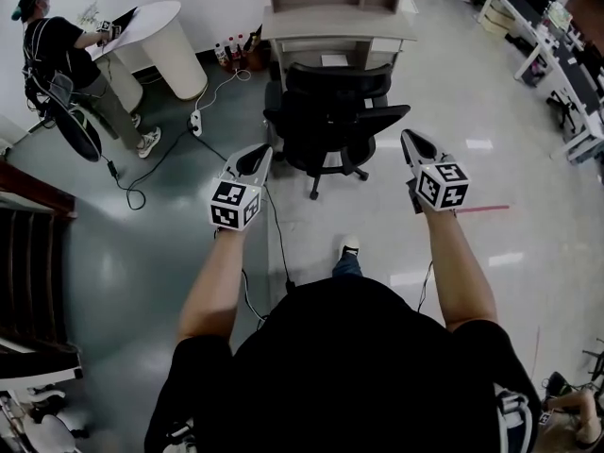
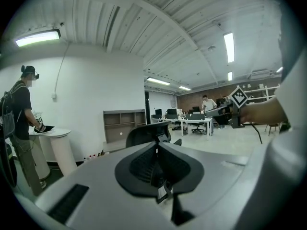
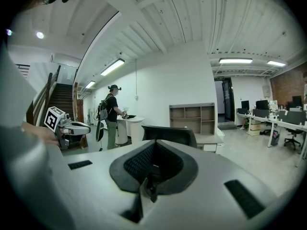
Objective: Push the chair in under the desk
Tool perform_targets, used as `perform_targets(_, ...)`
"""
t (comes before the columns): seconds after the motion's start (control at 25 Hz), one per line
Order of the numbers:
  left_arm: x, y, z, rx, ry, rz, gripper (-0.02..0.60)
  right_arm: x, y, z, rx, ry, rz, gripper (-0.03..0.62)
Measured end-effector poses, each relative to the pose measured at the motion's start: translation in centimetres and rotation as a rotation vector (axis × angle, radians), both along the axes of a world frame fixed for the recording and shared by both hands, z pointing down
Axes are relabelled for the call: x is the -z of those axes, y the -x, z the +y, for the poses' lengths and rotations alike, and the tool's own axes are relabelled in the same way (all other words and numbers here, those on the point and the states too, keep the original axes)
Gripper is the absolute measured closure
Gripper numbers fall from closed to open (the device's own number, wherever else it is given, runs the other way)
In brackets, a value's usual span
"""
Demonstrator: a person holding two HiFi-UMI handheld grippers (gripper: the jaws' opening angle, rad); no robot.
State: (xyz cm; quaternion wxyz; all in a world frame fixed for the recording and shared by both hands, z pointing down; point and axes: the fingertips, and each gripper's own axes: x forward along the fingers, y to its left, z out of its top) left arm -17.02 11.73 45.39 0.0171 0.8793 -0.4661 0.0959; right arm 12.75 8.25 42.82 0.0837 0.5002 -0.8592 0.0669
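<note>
Left gripper point(image 1: 255, 159) and right gripper point(image 1: 415, 144), jaws pressed together and empty, hover short of the black chair point(image 1: 332, 111) standing pulled out before the desk point(image 1: 335, 22); it should roll lightly, so push the stiff backrest point(image 1: 338, 78) squarely.

**Where Everything Sits**

In front of us stands the black mesh office chair point(image 1: 335, 111). Behind it is the grey desk with a shelf unit on top point(image 1: 340, 25). Our left gripper point(image 1: 256, 157) is near the chair's left side, and our right gripper point(image 1: 413, 142) is near its right side. Small bottles point(image 1: 233, 49) stand on the floor left of the desk. Farther left is a round white table point(image 1: 165, 31) with a person point(image 1: 57, 50) beside it. A white power strip point(image 1: 196, 121) lies on the floor between that table and the chair. Far to the right are rows of office desks point(image 1: 566, 59).
</note>
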Motion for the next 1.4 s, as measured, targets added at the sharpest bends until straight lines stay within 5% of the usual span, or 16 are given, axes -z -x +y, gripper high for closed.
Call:
perform_targets(0.84,-0.2,-3.2,-17.1,0.069,0.029,-0.031,0.561,-1.4,-3.9,-19.5,0.029,0.027,-0.034,0.597)
perform_targets(1.4,-1.1,-4.2,-23.8,0.156,0.044,-0.066,0.560,-2.6,-6.9,-28.4,0.060,0.045,-0.046,0.597)
